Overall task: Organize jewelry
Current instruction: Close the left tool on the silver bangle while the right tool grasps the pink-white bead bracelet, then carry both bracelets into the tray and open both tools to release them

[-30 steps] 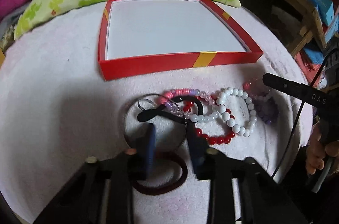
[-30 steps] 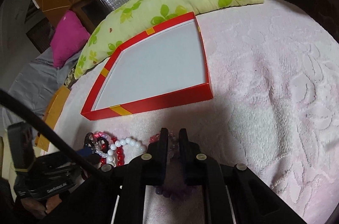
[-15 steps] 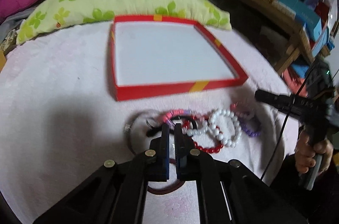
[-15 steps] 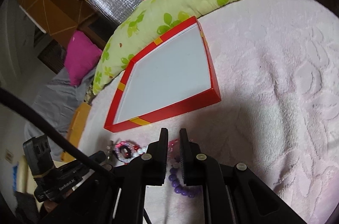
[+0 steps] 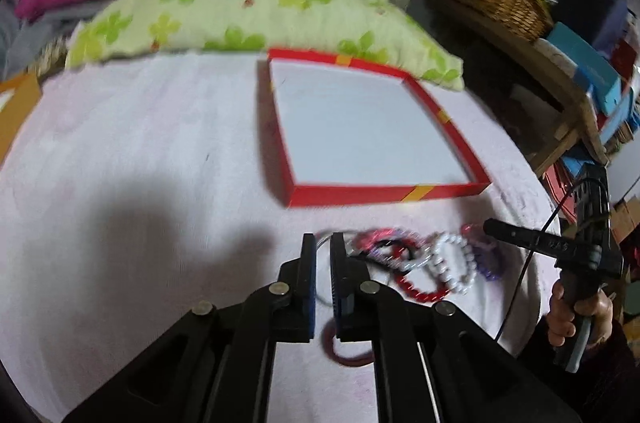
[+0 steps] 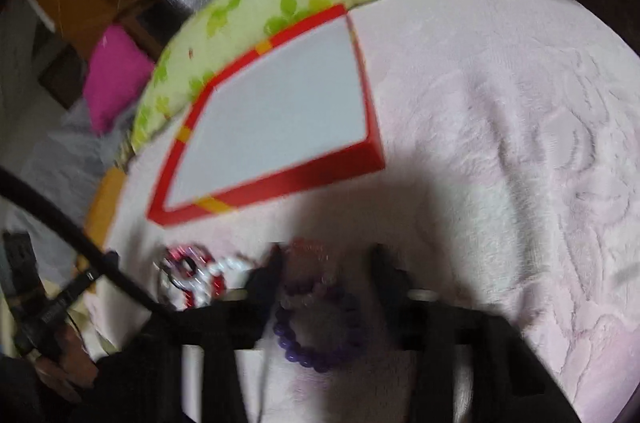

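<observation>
Left wrist view: my left claw (image 5: 322,243) has its jaws drawn nearly together, with a thin silver ring (image 5: 323,299) running through the narrow gap. I judge it pinched, though blur keeps me from being sure of contact. The bracelet heap (image 5: 424,265) lies just right of my fingertips on the pink blanket (image 5: 140,151), strung out left to right. A dark red band (image 5: 340,353) sits under the claw. The red box (image 5: 384,193) is ahead and slightly right, empty, its near wall facing me. My left claw points forward, tilted down at the blanket.

Right wrist view: my right claw (image 6: 328,257) is spread wide, jaws straddling a purple bead bracelet (image 6: 316,343) that lies flat between and just behind the fingertips. The rest of the heap is to my left. The box sits ahead and left. This hand is nearer the purple one, so I'd take that next.
</observation>
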Demonstrator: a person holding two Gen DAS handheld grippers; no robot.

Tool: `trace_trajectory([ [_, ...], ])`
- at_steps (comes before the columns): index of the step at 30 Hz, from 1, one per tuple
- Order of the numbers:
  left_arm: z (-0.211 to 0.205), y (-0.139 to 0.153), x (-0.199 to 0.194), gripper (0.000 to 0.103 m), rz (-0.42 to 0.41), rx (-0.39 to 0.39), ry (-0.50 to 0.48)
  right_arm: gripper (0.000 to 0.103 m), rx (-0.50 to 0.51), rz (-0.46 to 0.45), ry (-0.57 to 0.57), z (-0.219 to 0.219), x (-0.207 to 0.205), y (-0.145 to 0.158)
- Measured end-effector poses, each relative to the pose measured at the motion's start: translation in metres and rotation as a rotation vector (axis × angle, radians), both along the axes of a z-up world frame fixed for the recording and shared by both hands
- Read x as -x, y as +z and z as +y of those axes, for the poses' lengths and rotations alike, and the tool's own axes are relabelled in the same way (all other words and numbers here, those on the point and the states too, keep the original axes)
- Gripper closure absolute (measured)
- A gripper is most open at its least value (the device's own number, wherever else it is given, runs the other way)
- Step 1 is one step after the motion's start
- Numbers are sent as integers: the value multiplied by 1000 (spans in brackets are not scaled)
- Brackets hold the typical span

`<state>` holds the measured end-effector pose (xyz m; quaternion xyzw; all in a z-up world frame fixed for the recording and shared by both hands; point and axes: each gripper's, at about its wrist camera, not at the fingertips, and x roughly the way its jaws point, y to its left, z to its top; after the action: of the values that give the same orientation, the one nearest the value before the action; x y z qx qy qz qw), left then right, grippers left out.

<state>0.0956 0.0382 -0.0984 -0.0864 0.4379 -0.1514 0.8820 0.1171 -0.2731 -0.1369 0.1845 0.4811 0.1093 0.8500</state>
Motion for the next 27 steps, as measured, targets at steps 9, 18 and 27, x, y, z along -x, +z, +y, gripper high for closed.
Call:
trace_trajectory([
  [9,-30,-17,1,32,30,10,-63,90,84,-89,-16,4,5,11],
  [18,-41,-31,-7,47,14,-64,-90,92,-18,-149,3,-1,13,25],
  [27,-28,-28,-8,76,-5,-36,-55,92,-77,-124,-34,-10,11,25],
])
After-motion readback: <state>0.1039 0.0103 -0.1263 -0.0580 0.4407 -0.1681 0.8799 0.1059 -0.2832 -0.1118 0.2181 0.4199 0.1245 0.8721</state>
